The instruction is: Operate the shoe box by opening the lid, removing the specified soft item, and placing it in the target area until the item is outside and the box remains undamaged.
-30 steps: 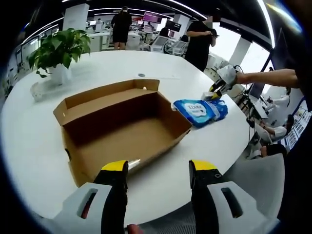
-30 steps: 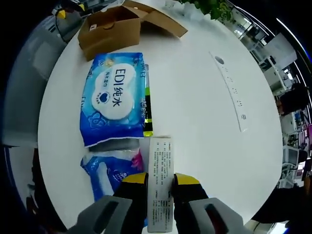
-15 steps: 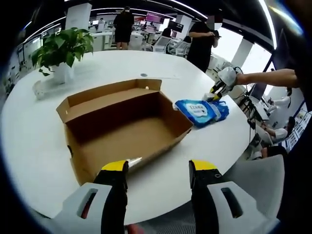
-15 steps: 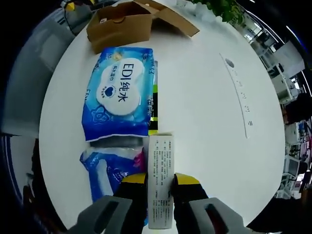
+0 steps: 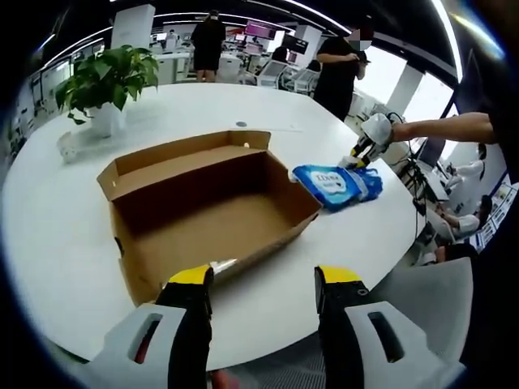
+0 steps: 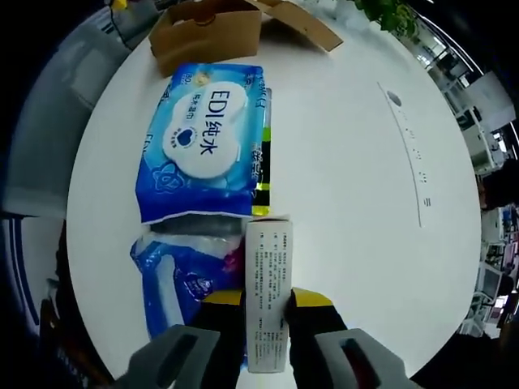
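White carton (image 6: 267,300) sits clamped in right tool (image 6: 268,301).

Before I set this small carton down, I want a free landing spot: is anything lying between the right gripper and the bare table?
Yes. The right gripper, shut on the small white carton, is over two blue wipe packs lying directly ahead. Bare table lies beside them.

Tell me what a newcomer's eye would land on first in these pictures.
In the left gripper view, the open brown shoe box sits empty in the middle of the round white table, with a potted plant behind it. In the right gripper view, the bright blue wipes pack lies flat on the table, and the right gripper is shut on a slim white carton just beside it.
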Demonstrator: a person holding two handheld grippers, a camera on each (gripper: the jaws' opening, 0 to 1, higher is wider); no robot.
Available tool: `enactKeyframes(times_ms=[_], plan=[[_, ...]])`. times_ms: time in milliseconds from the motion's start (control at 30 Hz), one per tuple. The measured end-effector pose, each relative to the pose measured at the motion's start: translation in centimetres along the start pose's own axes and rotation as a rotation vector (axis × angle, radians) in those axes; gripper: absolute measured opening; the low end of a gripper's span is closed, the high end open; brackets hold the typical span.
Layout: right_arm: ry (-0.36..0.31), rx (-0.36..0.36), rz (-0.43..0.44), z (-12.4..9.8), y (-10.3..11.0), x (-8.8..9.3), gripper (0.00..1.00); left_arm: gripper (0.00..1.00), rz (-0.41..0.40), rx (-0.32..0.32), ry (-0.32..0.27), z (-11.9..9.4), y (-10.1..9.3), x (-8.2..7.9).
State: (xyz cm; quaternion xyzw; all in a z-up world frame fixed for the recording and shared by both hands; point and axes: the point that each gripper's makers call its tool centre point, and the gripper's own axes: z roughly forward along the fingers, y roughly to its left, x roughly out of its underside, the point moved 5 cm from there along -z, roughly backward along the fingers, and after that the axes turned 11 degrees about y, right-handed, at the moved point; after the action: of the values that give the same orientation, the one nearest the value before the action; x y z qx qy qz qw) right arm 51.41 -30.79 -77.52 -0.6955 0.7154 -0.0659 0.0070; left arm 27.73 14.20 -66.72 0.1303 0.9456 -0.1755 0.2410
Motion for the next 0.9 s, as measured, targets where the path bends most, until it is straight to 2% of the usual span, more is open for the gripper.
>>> enactKeyframes(times_ms=[133, 233, 600, 767, 900], plan=[[0.015, -0.004, 0.000, 0.4, -0.3, 0.1, 0.17, 0.51, 0.001, -0.002, -0.004, -0.1, 0.1, -0.2], [0.024, 0.002, 0.006, 0.2, -0.3, 0.3, 0.22, 0.51, -0.003, 0.003, -0.018, -0.2, 0.1, -0.4], [0.027, 0.057, 0.090, -3.1, -0.4, 1.7, 0.26, 0.52, 0.027, 0.042, -0.010, 0.3, 0.0, -0.2], [0.030, 0.094, 0.111, -5.0, 0.6, 2.2, 0.29, 0.52, 0.049, 0.064, -0.018, 0.4, -0.4, -0.8], [-0.016, 0.141, 0.225, -6.1, 0.2, 2.1, 0.29, 0.52, 0.068, 0.083, -0.022, 0.5, -0.7, -1.1]])
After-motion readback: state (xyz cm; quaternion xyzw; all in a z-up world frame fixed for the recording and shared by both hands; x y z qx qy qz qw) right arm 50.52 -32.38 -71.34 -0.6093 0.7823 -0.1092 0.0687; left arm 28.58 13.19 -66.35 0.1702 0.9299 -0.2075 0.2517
